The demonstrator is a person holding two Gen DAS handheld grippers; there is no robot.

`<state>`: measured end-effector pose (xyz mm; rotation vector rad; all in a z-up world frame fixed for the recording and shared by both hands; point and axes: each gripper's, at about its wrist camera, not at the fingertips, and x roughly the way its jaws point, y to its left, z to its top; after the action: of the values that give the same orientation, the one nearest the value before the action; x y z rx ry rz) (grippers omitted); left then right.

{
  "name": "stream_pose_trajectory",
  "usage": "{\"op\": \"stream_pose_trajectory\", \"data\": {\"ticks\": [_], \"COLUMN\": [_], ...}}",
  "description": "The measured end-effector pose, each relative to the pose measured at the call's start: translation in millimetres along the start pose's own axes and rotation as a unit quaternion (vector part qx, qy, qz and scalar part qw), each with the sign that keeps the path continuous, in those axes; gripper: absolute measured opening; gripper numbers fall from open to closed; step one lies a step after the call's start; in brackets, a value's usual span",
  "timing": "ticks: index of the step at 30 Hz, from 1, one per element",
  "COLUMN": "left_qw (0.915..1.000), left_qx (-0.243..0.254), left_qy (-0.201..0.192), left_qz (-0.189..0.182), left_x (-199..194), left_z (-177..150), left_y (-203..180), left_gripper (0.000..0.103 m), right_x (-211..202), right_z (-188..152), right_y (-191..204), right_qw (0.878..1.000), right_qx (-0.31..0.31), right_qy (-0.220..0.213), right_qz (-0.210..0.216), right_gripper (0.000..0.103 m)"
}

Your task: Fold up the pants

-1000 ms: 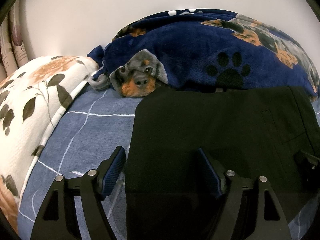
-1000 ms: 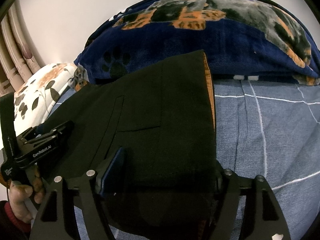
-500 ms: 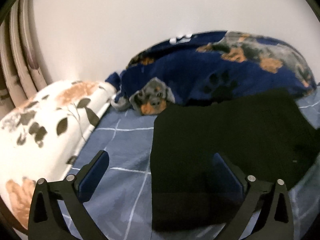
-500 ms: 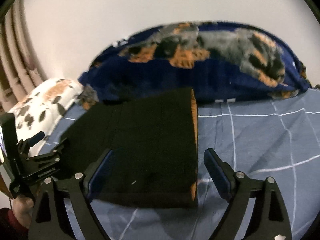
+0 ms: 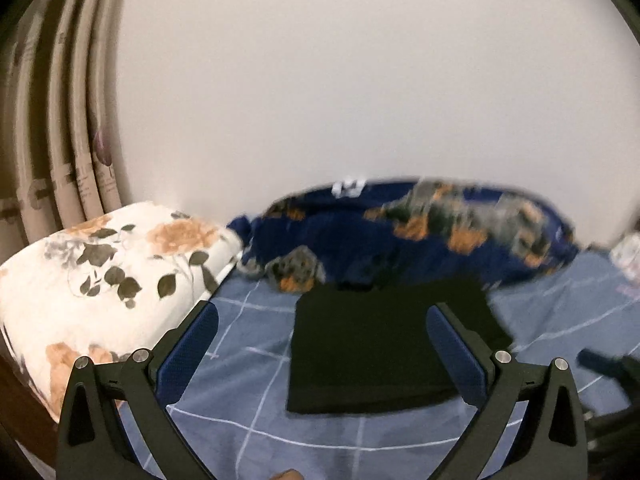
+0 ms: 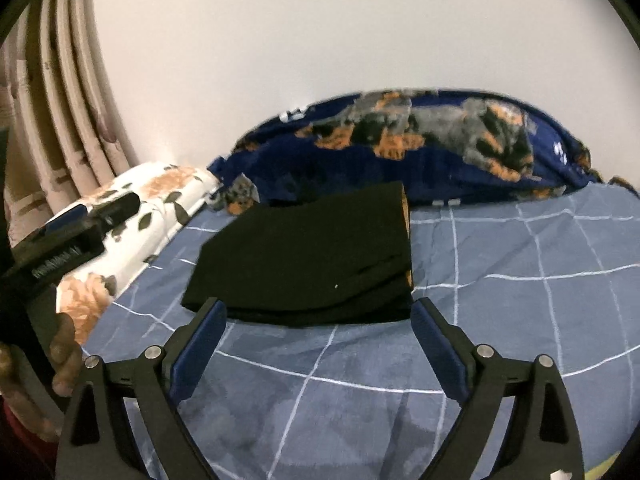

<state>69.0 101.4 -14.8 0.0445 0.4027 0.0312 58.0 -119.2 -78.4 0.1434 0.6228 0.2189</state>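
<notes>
black cloth pants, folded into a flat rectangle with an orange lining edge at right, lie on the blue checked bedsheet near its far edge, ahead of both claws. right gripper is nearer; left gripper beside it. both jaws just opened wide, gripping nothing.

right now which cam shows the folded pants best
The right wrist view: the folded pants lie whole and fairly sharp on the bed sheet, their stacked layers visible. In the left wrist view the pants are blurred, with one finger crossing their right side.
</notes>
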Motion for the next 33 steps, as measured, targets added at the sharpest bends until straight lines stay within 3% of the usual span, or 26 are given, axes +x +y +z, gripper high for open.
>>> {"op": "stream_pose_trajectory", "data": {"ticks": [2, 7, 9, 19, 33], "left_qw": [0.9997, 0.9998, 0.9997, 0.9984, 0.9977], "left_qx": [-0.010, -0.002, 0.005, 0.021, 0.002], "left_qy": [-0.018, -0.019, -0.025, -0.040, 0.012], "left_qz": [-0.009, -0.008, -0.002, -0.033, -0.067], "left_x": [-18.2, -40.8, -47.4, -75.9, -64.9], "left_z": [8.5, 19.0, 18.5, 14.9, 0.5], "left_y": [0.8, -8.1, -12.2, -25.6, -27.6], "left_gripper": [0.103, 0.103, 0.103, 0.103, 0.103], "right_x": [-19.4, -46.7, -29.2, -48.3, -52.9], "right_z": [1.2, 7.5, 19.0, 17.5, 15.6], "right_y": [-6.7, -6.4, 13.2, 19.8, 27.4], "right_qw": [1.000, 1.000, 0.999, 0.999, 0.999], "right_qx": [-0.004, 0.004, -0.002, -0.012, -0.025], "right_qy": [-0.011, -0.029, -0.033, -0.042, -0.037], "right_qz": [0.002, 0.012, 0.017, 0.007, -0.008], "right_gripper": [0.096, 0.096, 0.097, 0.098, 0.099]}}
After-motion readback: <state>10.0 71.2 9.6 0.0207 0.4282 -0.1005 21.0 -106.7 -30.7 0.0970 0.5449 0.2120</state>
